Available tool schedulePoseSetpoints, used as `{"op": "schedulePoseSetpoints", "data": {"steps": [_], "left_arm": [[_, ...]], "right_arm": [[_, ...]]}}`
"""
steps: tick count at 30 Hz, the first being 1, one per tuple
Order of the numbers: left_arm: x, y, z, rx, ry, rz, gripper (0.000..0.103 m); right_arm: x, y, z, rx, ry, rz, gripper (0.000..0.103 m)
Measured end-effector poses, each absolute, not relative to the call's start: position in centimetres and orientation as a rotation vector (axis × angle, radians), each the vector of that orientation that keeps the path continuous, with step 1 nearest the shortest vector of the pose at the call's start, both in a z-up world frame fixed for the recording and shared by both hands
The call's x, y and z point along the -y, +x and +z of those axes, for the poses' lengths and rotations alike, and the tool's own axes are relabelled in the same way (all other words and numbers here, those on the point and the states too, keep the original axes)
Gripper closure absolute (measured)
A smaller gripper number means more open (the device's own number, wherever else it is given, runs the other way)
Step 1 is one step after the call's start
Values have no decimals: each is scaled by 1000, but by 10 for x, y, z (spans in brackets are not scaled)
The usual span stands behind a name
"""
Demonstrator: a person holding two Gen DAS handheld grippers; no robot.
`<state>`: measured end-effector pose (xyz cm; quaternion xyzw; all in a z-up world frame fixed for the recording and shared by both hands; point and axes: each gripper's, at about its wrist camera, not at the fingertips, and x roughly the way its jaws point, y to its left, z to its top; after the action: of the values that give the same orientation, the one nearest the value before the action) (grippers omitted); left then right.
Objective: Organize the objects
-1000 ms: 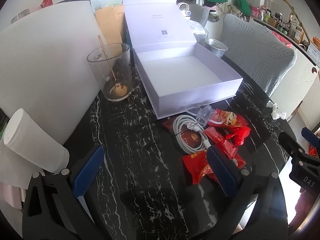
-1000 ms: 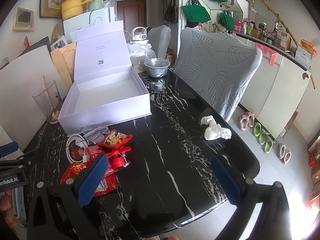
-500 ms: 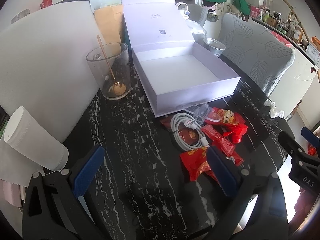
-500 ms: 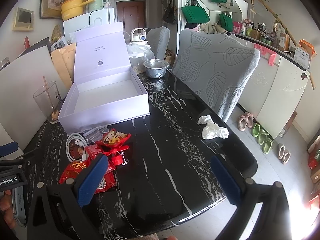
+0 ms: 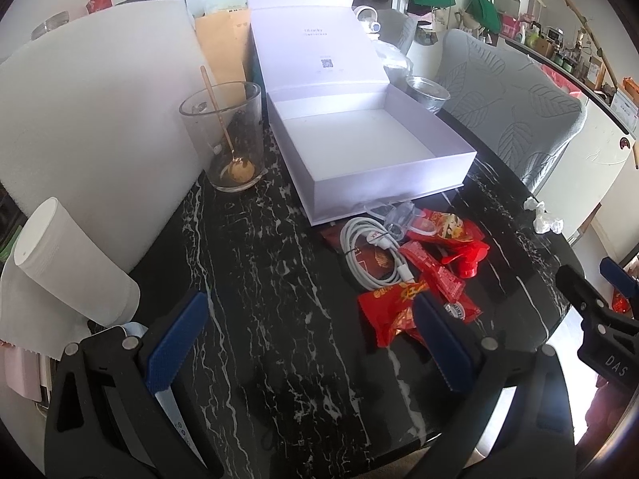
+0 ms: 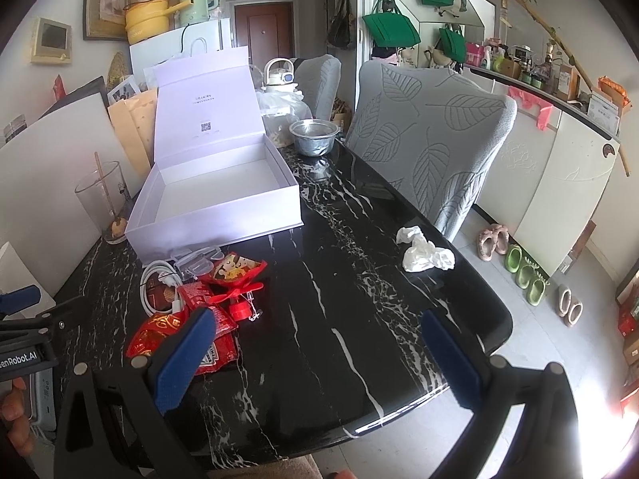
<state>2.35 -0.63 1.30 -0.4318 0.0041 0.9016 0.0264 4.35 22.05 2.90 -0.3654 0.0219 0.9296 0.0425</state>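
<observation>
Both the left gripper (image 5: 307,339) and the right gripper (image 6: 319,353) hang with jaws spread wide and nothing between them. Nothing looks packed yet: the one white box (image 5: 371,147), upper centre of the left view, sits open and bare. Just below it lies the heap still to sort: one coiled white cable (image 5: 373,253), at least four red packets (image 5: 391,309) and a clear plastic piece (image 5: 399,215).

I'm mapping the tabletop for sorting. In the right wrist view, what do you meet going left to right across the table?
Drinking glass → open white box → metal bowl → crumpled tissue.
</observation>
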Motion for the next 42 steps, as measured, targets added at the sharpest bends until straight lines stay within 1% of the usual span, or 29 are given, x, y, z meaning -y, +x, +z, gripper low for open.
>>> {"op": "schedulePoseSetpoints", "data": {"steps": [9, 18, 32, 42], "left_arm": [[6, 40, 23, -17, -1279, 2806, 0], [11, 55, 15, 13, -1293, 2807, 0], [12, 62, -11, 18, -1332, 2733, 0], [17, 49, -25, 15, -1357, 2705, 0]], "right_arm": [[-215, 59, 33, -57, -1100, 2881, 0], [-213, 73, 25, -44, -1118, 2888, 0], [-197, 73, -7, -19, -1196, 2939, 0], [-180, 57, -31, 58, -1255, 3039, 0]]}}
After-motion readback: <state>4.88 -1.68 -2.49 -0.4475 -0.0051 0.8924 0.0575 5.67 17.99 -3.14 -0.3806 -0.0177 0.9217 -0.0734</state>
